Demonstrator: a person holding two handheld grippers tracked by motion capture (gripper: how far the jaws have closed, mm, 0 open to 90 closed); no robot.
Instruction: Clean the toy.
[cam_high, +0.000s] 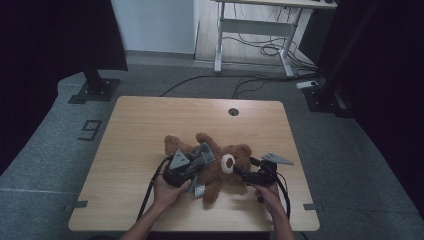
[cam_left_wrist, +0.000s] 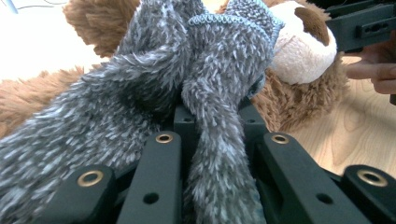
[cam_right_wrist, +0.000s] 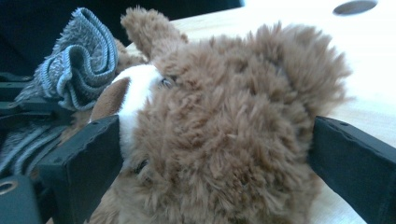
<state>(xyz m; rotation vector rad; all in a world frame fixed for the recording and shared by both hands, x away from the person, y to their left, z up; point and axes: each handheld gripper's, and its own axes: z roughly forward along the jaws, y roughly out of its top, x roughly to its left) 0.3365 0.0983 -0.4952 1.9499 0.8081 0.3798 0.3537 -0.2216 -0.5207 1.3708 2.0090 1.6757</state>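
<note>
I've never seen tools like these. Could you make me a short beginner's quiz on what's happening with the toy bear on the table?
1. True or false: the right gripper has its jaws on either side of the brown plush teddy bear's head.
2. What does the left gripper hold? A) a cable B) a fuzzy grey knitted garment C) the bear's leg
3. Fill in: the bear lies on a light ______ table.

Key: 1 true. 2 B: a strip of the grey fabric runs between its jaws. 3 wooden.
</note>
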